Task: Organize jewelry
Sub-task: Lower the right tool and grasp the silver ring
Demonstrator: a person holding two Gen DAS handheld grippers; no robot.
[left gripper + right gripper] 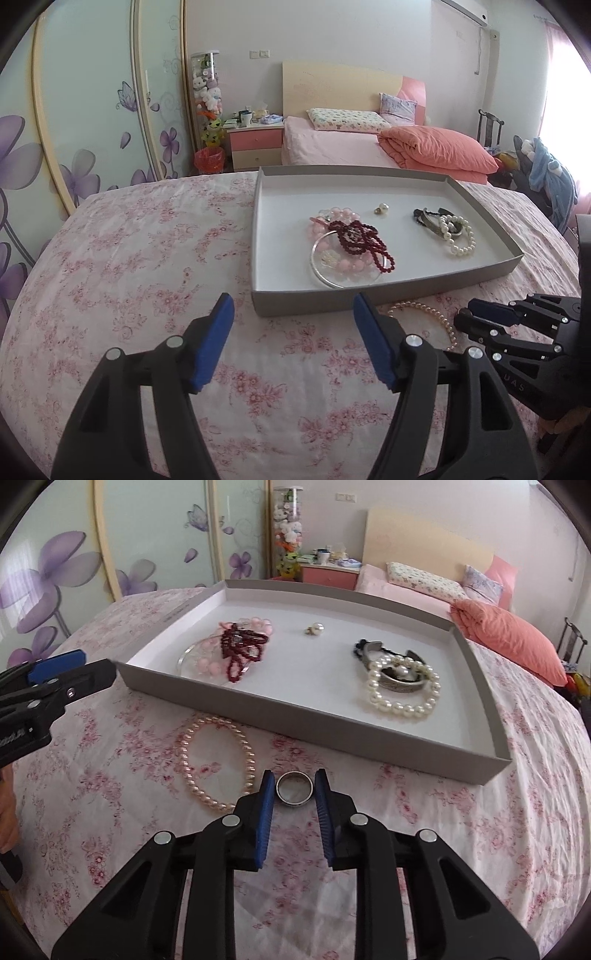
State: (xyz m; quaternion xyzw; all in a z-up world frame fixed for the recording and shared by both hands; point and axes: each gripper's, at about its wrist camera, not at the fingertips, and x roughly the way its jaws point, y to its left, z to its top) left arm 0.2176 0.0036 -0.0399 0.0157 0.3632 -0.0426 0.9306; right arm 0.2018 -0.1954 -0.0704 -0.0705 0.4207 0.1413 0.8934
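Two risks: right tongs [294, 788] nearly closed around ring [294, 789], contact unclear, may slip; left tongs [293, 317] wide, empty.

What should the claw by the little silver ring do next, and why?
Probably squeeze shut on the silver ring, then lift it. The right claw already has a blue pad on each side of the ring, which lies on the flowered cloth outside the grey tray where most jewelry sits.

Open bedspread [110, 258] left of the tray [388, 291]; its near wall and the pearl strand [218, 760] crowd the right side.
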